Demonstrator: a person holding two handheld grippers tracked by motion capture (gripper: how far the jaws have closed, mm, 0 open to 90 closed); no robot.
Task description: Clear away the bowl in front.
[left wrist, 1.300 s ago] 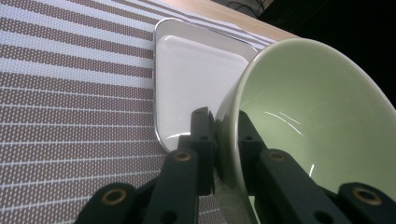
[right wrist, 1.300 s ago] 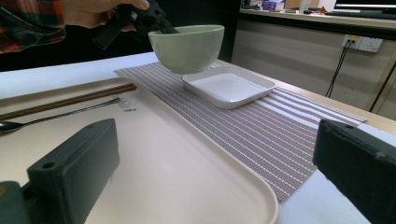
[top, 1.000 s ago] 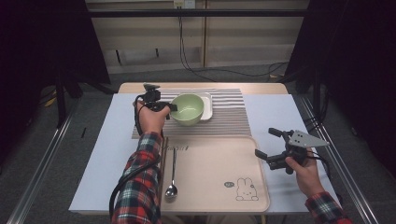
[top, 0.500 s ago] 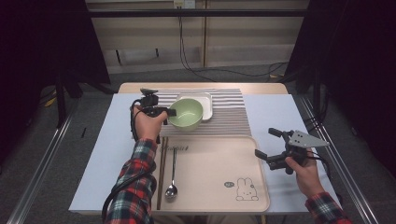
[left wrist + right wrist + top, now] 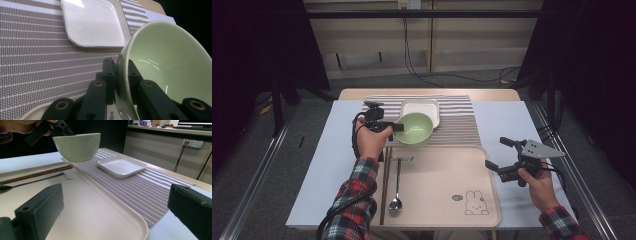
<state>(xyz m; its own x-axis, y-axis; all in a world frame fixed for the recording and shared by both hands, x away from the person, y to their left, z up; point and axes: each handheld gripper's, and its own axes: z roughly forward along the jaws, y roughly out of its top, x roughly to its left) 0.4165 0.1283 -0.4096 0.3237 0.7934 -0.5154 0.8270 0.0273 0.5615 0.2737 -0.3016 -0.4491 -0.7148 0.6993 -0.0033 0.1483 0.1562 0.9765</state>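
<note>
While your left gripper (image 5: 398,128) pinches the near rim of the green bowl (image 5: 414,128) between its jaws, one jaw inside the wall and one outside as your left gripper view shows, the bowl hangs clear of the surface: from your right gripper view you can see open space under its base, with the bowl raised above the far left corner of the beige tray (image 5: 447,192) and the edge of the striped placemat (image 5: 457,120). In that view the bowl sits roughly level in the air, with your left hand (image 5: 371,141) behind it. The white square dish (image 5: 421,108) rests on the placemat just beyond the bowl, empty and flat. On the tray's left side a pair of brown chopsticks (image 5: 384,186) lies lengthwise, with a metal spoon (image 5: 396,189) just beside them, its head toward you; a small rabbit drawing (image 5: 475,203) marks the tray's near right corner. Your right gripper (image 5: 499,153) hovers at the tray's right edge, well apart from the bowl, its jaws spread wide with nothing between them, and its own view looks across the tray toward the dish and the bowl. Your right hand (image 5: 539,183) grips its handle over the pale blue table covering (image 5: 324,160), and the grey three-cornered plate on top points to your right.
</note>
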